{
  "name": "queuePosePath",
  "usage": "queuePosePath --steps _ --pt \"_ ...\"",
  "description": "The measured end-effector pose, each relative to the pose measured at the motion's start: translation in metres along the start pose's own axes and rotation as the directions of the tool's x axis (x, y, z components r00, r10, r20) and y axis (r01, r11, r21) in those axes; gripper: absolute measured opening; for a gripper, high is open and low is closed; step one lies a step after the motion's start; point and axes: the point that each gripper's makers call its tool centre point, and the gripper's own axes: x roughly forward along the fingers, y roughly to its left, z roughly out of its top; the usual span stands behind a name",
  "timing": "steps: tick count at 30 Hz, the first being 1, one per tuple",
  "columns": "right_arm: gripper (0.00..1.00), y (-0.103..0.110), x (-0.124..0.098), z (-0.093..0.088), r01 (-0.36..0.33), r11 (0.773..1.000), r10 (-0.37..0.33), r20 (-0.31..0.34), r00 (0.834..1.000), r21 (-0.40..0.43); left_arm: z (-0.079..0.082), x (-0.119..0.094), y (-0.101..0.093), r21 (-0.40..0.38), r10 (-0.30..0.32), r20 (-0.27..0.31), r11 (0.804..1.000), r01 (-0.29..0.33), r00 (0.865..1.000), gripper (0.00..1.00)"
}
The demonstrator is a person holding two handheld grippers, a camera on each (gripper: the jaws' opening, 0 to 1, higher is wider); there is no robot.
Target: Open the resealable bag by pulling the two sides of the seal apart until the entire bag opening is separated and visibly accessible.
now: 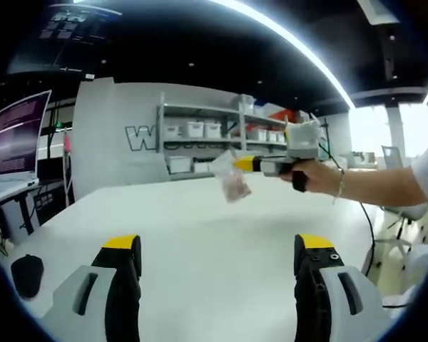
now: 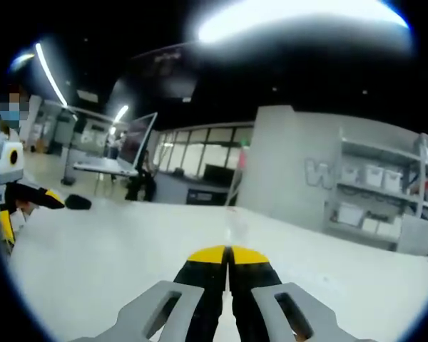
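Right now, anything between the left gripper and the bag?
Nothing visible. The left gripper is open over bare white table; the bag hangs ahead in the air, pinched by the right gripper.

Bare white table (image 1: 200,235) stretches ahead of the left gripper (image 1: 217,260), its jaws spread wide with open tabletop between and beyond them; the right gripper (image 1: 244,164) hangs farther ahead and above the surface, clamping a clear bag (image 1: 232,184) that dangles in the air straight past the left jaws; a dark mouse (image 1: 27,274) lies beside the left jaw at the table's edge; a laptop (image 1: 16,135) stands farther left; shelves (image 1: 221,142) line the wall well beyond; in the right gripper view, bare table lies past the closed jaws (image 2: 229,254).
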Motion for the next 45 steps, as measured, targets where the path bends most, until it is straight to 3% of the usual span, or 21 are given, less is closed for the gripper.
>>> queuePosePath --steps 28,45 --pt "0.00 0.024 -0.033 0.012 -0.030 0.999 0.031 0.047 0.998 -0.012 0.001 0.003 -0.012 0.005 -0.027 -0.010 1.000 0.027 1.000 0.86" --pt "0.00 0.033 -0.052 0.010 -0.040 0.999 0.040 0.065 0.997 -0.001 -0.002 0.005 -0.017 0.008 -0.035 -0.017 0.999 0.035 0.999 0.85"
